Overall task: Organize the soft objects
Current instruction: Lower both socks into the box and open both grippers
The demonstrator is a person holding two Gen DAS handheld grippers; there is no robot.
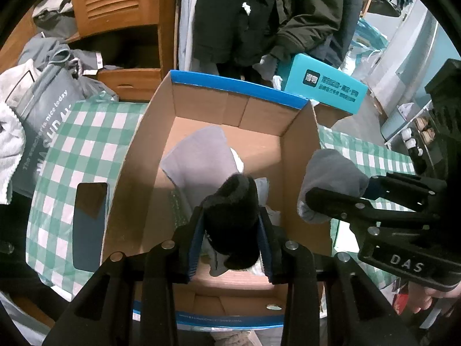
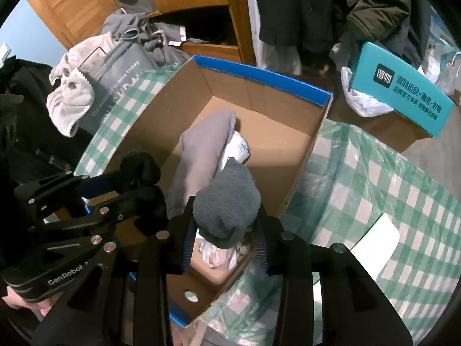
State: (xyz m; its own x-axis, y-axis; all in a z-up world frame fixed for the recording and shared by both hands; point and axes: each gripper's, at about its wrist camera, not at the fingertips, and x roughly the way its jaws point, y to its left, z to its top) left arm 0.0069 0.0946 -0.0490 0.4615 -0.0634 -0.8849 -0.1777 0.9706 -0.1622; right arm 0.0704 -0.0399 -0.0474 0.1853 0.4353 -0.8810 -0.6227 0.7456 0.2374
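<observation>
Brown cardboard box (image 1: 299,155) with a blue rim sits on the green checked cloth (image 1: 86,144), already holding a grey garment (image 1: 198,155) and some pale plastic-wrapped pieces, so sorting looks partly done; the left gripper (image 1: 230,227), jaws part open, clasps a black sock (image 1: 230,207) above the box; the right gripper (image 2: 224,222), likewise part open, grips a grey sock (image 2: 227,199) over it; both remain to be dropped, I judge.

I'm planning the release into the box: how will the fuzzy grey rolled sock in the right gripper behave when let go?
The fuzzy grey rolled sock bulges around the right gripper, so it is probably soft and light. It should drop limply into the blue-rimmed cardboard box, hardly rolling, perhaps unrolling.
</observation>
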